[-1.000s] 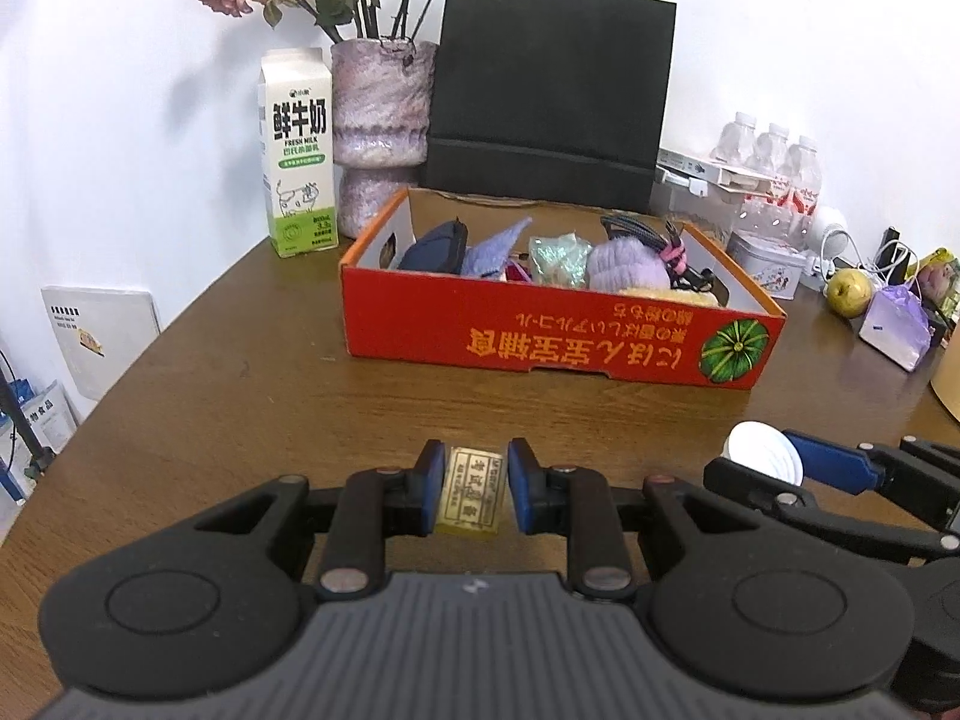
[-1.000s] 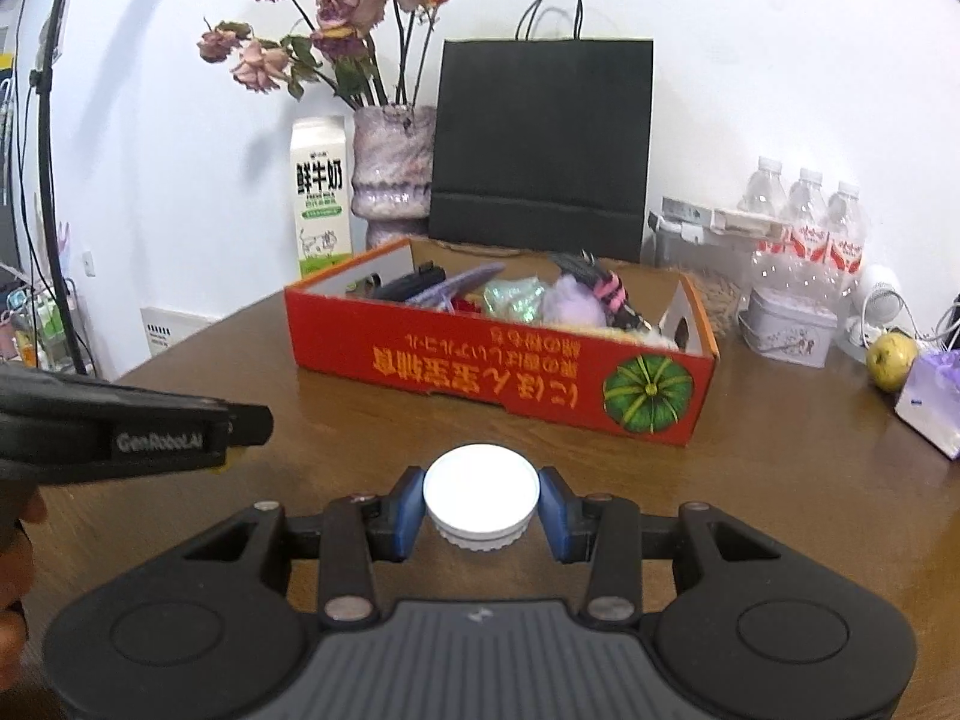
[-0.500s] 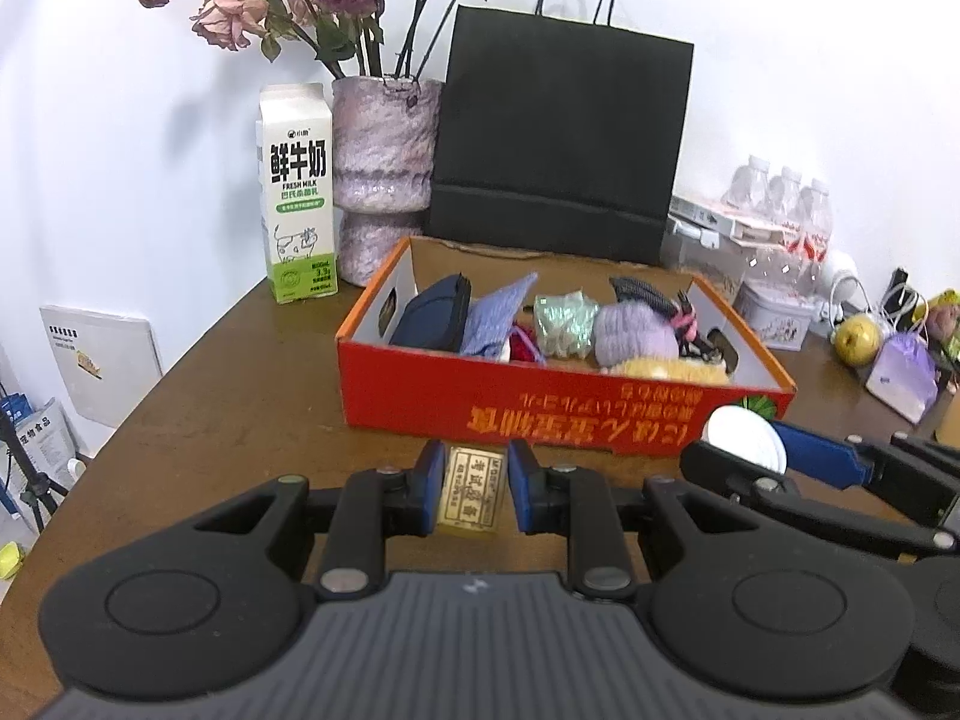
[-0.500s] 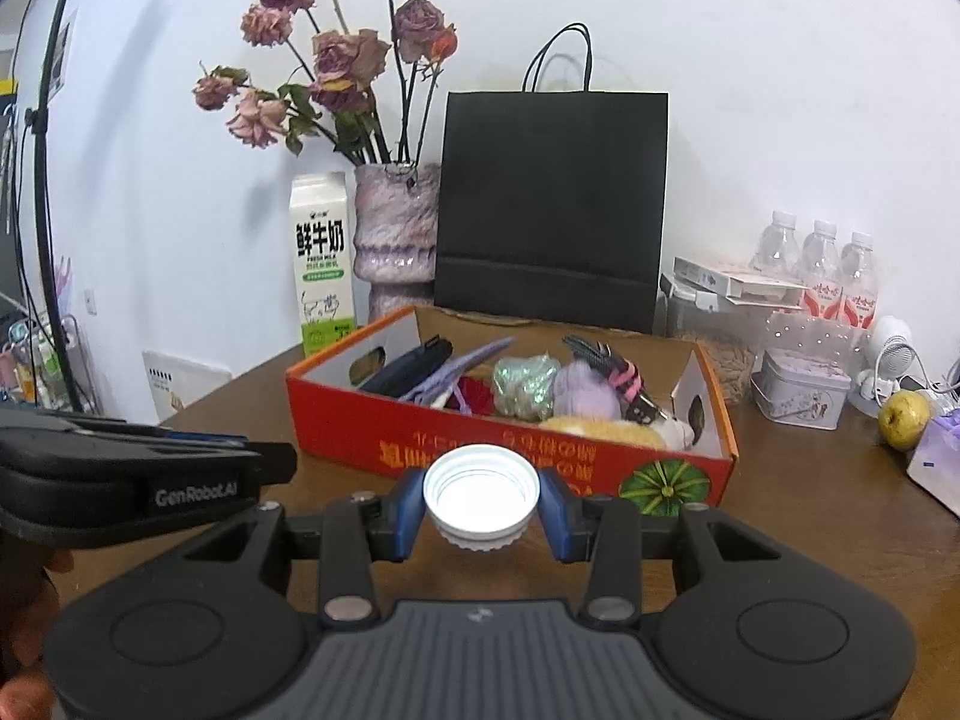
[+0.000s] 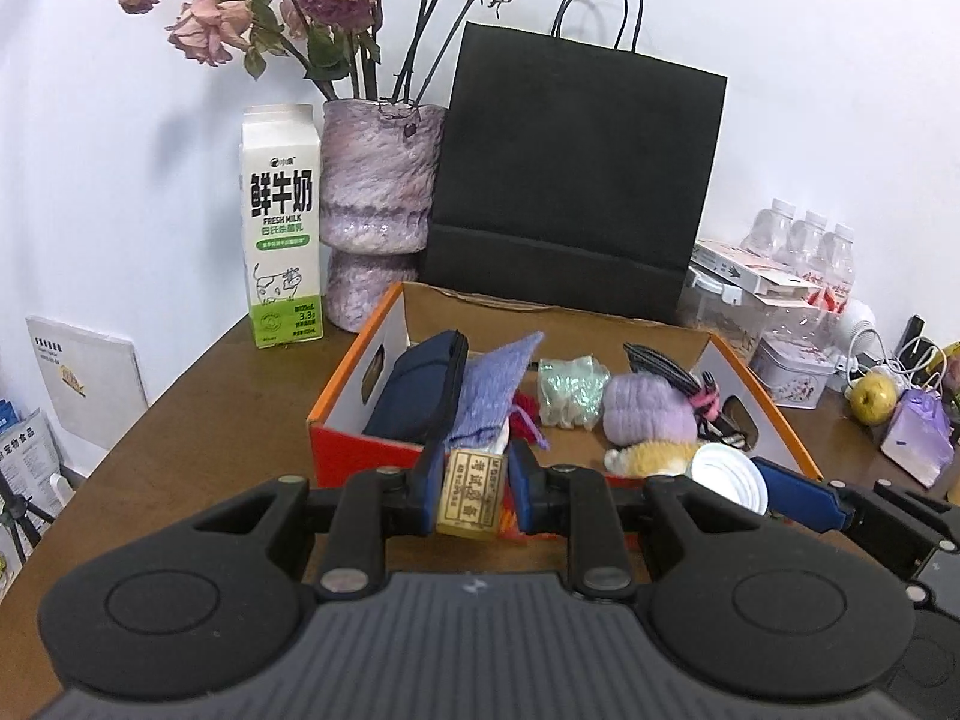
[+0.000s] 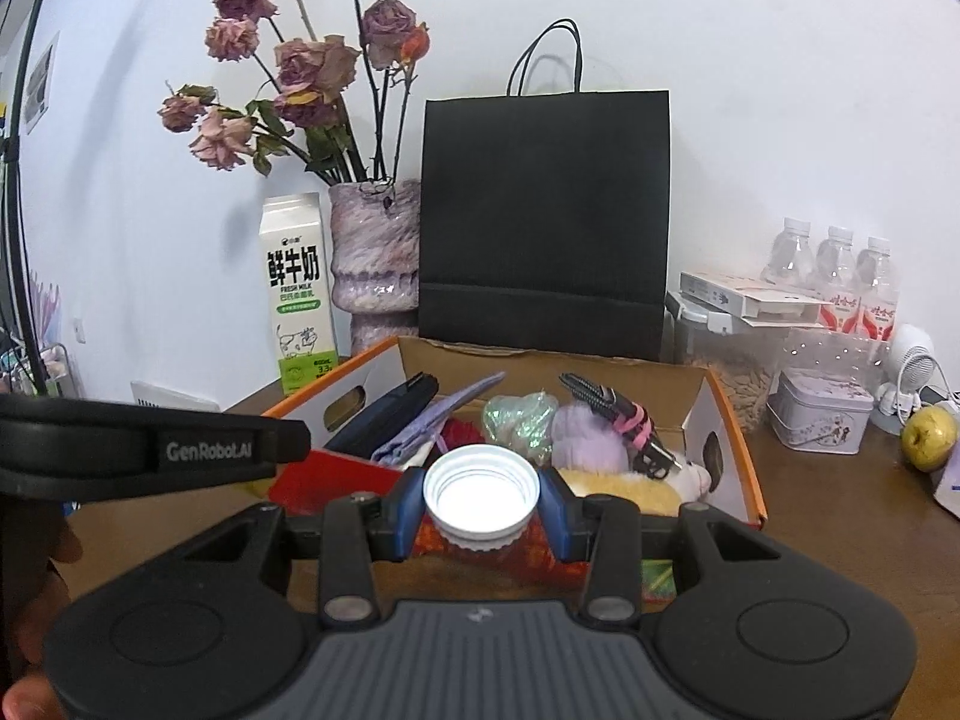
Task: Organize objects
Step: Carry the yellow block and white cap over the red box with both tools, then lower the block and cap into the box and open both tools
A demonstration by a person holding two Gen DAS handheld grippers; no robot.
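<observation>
My left gripper (image 5: 470, 495) is shut on a small tan block with printed characters (image 5: 468, 501), held at the near wall of the red cardboard box (image 5: 342, 456). My right gripper (image 6: 480, 504) is shut on a white ribbed cap (image 6: 480, 495), its hollow side facing the camera, just in front of the same box (image 6: 729, 450). In the left wrist view the cap (image 5: 729, 477) and the right gripper's blue pad show at the right. The box holds a navy pouch (image 5: 420, 390), a lilac knit bag (image 5: 495, 384), a purple yarn ball (image 5: 648, 408) and other small items.
Behind the box stand a milk carton (image 5: 282, 228), a purple vase of dried roses (image 5: 375, 210) and a black paper bag (image 5: 570, 180). To the right are water bottles (image 6: 837, 276), a tin (image 6: 819, 411) and a yellow-green apple (image 6: 927, 438). The brown table (image 5: 198, 420) edge runs at the left.
Both grippers have moved forward and up toward the box, each keeping its object. The box now sits right at the fingertips, and I look down into it more.
</observation>
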